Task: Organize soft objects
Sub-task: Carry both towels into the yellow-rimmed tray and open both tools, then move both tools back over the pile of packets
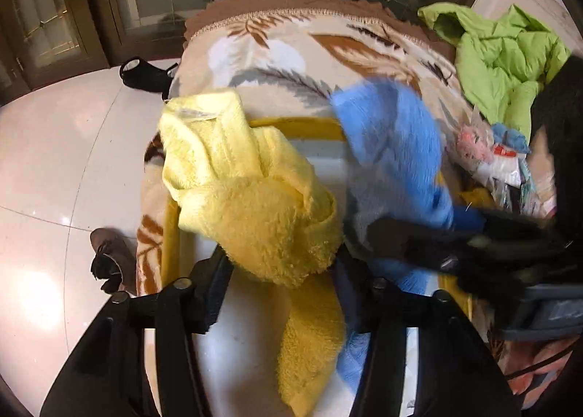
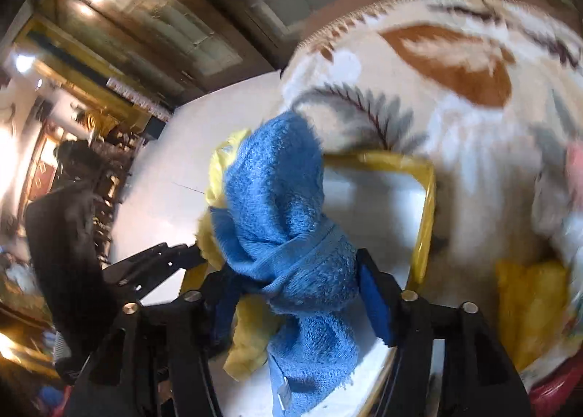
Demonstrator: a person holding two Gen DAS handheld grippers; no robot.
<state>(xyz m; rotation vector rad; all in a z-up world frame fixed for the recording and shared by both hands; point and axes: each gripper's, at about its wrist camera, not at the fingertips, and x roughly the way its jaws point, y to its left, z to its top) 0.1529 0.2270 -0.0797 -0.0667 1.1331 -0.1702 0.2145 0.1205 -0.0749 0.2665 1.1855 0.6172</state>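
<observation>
My left gripper [image 1: 280, 267] is shut on a fluffy yellow towel [image 1: 247, 191], bunched and hanging above a white tray with a yellow rim [image 1: 295, 124]. To its right, my right gripper [image 1: 408, 234] comes in from the side with a blue towel [image 1: 397, 132]. In the right wrist view, the right gripper [image 2: 295, 289] is shut on the blue towel [image 2: 280, 205], which drapes down over the tray [image 2: 426, 213]. The yellow towel [image 2: 222, 180] and the left gripper [image 2: 171, 256] show behind it at the left.
The tray rests on a beige leaf-patterned blanket [image 1: 291, 52]. A green jacket [image 1: 506, 52] and a heap of packets and small cloths [image 1: 499, 162] lie at the right. White tile floor [image 1: 54, 162] with a shoe [image 1: 113, 256] is at the left. A folded yellow cloth [image 2: 528, 307] lies right of the tray.
</observation>
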